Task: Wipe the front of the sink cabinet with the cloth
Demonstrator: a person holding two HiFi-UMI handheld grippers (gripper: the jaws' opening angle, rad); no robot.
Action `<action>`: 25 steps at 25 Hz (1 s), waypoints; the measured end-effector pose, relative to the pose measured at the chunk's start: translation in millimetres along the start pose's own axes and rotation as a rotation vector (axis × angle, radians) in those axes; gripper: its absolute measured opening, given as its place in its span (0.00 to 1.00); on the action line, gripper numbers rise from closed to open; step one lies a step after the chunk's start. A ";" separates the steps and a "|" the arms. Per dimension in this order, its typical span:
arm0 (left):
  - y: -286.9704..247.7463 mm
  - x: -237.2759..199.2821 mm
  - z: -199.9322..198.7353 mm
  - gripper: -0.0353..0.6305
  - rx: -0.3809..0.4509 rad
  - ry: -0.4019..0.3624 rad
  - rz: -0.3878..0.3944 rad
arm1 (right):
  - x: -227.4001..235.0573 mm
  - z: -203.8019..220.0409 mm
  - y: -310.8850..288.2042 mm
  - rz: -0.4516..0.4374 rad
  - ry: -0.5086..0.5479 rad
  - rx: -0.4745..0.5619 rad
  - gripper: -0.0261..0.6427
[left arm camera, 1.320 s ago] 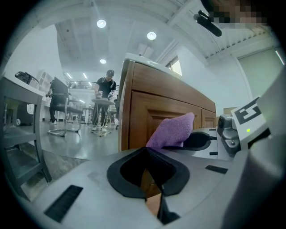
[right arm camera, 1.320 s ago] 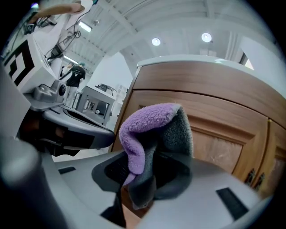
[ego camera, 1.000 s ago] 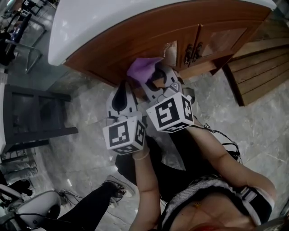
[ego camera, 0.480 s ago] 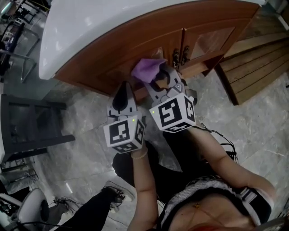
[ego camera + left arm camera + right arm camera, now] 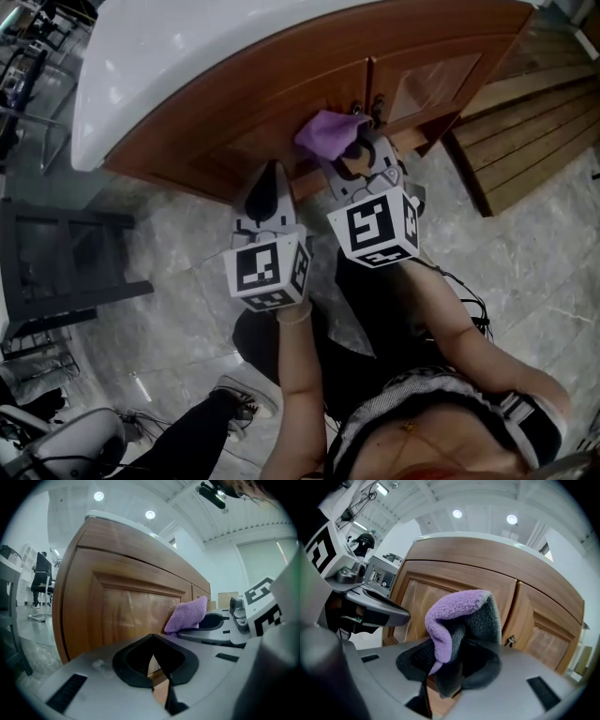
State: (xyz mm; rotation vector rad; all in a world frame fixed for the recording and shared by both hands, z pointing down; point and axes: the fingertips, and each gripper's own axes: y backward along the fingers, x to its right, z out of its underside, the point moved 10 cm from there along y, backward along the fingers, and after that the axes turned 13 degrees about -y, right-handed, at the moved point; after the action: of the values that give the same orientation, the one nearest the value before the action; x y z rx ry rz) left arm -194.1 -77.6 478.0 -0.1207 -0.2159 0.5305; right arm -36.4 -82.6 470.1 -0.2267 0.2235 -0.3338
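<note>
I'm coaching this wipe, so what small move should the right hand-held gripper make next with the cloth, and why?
Probably slide the cloth right, past the handles, onto the right door. The right hand-held gripper is shut on it at the cabinet front beside the handles, and that door lies just beyond.

Head view looks steeply down; both gripper views (close) face cabinet (image 5: 234, 112).

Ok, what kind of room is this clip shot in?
Probably an office or lab mock-up, not a home bathroom: wooden sink cabinet with white top on a marble-tile floor, office chair beyond.
</note>
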 end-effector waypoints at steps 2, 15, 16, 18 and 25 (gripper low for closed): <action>-1.1 2.6 -1.1 0.05 0.003 -0.003 0.007 | 5.1 1.7 1.5 0.009 -0.004 -0.004 0.31; 11.2 -4.5 -1.1 0.05 0.007 0.002 -0.011 | 3.5 4.6 2.1 0.037 -0.008 0.010 0.31; 13.0 -5.8 -1.2 0.05 0.007 0.000 -0.011 | 2.6 4.2 2.2 0.041 -0.008 0.012 0.31; 17.9 -9.4 -0.9 0.05 0.004 -0.004 -0.017 | 1.2 3.4 3.2 0.049 -0.011 0.011 0.31; 43.9 -32.2 1.5 0.05 -0.004 0.010 -0.097 | -34.1 6.9 0.2 -0.065 -0.027 0.001 0.31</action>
State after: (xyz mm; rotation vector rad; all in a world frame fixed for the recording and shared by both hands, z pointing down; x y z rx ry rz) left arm -242.9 -56.5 466.4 -0.1160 -0.2123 0.4330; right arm -65.9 -69.4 482.7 -0.2372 0.1891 -0.3949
